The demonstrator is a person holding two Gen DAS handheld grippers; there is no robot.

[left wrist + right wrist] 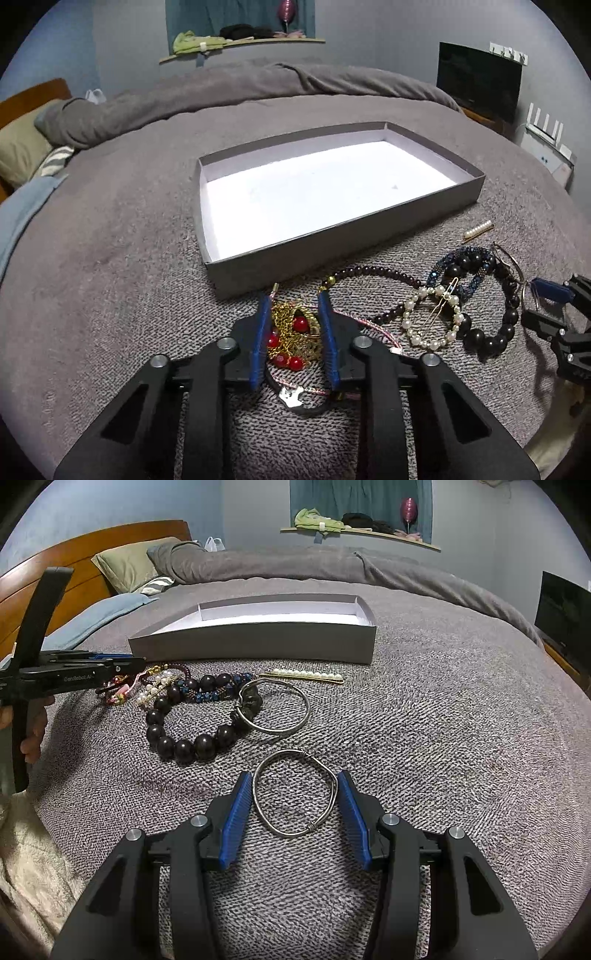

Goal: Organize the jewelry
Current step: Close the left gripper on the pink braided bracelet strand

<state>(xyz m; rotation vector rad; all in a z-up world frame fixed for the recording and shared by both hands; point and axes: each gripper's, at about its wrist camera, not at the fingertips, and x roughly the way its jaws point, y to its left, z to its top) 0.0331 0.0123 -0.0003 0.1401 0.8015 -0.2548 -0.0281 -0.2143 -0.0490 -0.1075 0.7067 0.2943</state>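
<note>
Straddling a tangle of gold chain with red round beads [291, 338], the left gripper [293, 306] has its blue ribbed pads narrowed around the pile; whether the pads actually press the chain cannot be told from the left wrist view. A pink braided cord [373, 328] and a black cord with a small silver charm [293, 397] lie under and beside those fingers.

Over on the right, the right gripper [295, 786] stands half open around a bent silver wire bangle [295, 794] lying flat on the grey knitted bedspread [443, 738]; the right pad touches or nearly touches the wire, the left pad sits just beside it.

Farther out lie a second silver hoop [275, 707], a bracelet of large dark round beads [192, 738], a blue beaded band [218, 694], a white pearl loop on a gold clip [432, 317] and a pearl hairpin [306, 675]. Beyond them all, at the far side, sits a shallow grey cardboard tray with a white floor [439, 206], well apart from both grippers.
</note>
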